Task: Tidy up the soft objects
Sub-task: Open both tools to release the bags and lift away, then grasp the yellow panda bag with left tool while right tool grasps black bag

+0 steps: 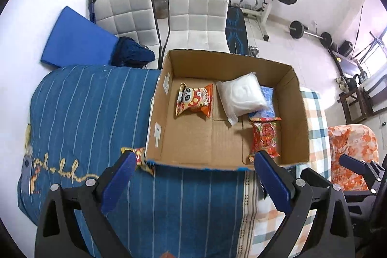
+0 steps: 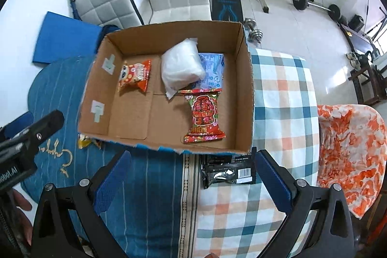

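Two grippers, both spread wide and empty: left gripper [image 1: 193,161] and right gripper [image 2: 193,156] hover before the near wall of the cardboard box [image 2: 244,59]. Box sits on the bed's blue striped quilt [image 1: 84,108] and plaid sheet [image 2: 285,88]. Inside: panda snack bag [image 1: 194,100], white pouch [image 2: 181,67], red snack bag [image 2: 204,117]. Outstanding: black packet [image 2: 227,173] touching the box's near right corner; yellow-red packet [image 1: 139,157] at its near left corner. Judged step: collecting remaining items. Next move requires lowering onto a packet and closing gently.
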`<state>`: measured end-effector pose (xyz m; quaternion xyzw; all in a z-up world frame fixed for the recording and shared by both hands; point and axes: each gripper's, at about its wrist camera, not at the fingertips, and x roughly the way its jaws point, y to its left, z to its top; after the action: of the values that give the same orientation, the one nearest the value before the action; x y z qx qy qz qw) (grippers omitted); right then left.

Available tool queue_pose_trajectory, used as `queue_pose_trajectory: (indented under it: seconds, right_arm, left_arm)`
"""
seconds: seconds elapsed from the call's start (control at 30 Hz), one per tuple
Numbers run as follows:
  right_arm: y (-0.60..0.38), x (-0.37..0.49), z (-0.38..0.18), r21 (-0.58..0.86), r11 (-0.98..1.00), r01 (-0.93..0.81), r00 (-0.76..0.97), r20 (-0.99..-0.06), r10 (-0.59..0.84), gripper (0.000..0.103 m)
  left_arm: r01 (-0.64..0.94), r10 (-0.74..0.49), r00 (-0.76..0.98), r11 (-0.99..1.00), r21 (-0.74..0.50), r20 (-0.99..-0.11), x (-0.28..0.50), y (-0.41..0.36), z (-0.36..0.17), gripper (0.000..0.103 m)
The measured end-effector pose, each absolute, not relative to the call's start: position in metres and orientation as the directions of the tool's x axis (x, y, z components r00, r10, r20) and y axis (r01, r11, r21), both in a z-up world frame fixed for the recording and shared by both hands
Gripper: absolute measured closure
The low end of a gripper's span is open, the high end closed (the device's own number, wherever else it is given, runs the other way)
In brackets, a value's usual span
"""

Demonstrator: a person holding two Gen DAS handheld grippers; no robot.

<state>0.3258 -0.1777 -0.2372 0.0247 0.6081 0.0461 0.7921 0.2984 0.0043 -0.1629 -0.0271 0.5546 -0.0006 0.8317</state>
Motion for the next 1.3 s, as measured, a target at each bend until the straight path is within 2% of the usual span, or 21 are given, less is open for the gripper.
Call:
queue_pose_trajectory:
  seconds: [0.17,0.3,0.53,0.87,1.1,1.3]
  right_arm:
    - [-0.193,0.305,-0.225,0.130,0.990,-0.055,0.278,-0.950,0.140,0.000]
    - [-0.223,0.296,-0.238,0.134,0.991,-0.004,0.259,-0.957,0.131,0.000]
    - [-0.268,0.298,-0.322,0.111,0.989,0.093,0.079,-0.991,0.104,0.000]
    - [-0.265,0.319,-0.452,0.105,0.980,0.168,-0.097,-0.988,0.122,0.000]
    - [-0.263,0.311,-0.474,0.103,0.969,0.225,-0.058,-0.991,0.119,0.000]
    - [-0.255,0.301,-0.475,0.059,0.981,0.184,-0.108,-0.991,0.079,0.020]
  left_arm:
    - [-0.057,-0.016,0.411,0.997,-0.043,-0.912,0.269,-0.002,-0.155,0.003]
    - [-0.089,0.010,0.400,0.996,-0.028,-0.916,0.249,0.000,-0.162,0.003]
    - [-0.153,0.051,0.296,0.988,0.006,-0.954,0.225,0.026,-0.213,0.003]
    - [-0.220,0.072,0.126,0.974,0.043,-0.989,0.221,0.085,-0.292,0.003]
    - [-0.260,0.065,0.050,0.964,0.050,-0.997,0.234,0.123,-0.324,0.003]
    - [-0.267,0.061,0.035,0.962,0.050,-0.998,0.261,0.137,-0.340,0.003]
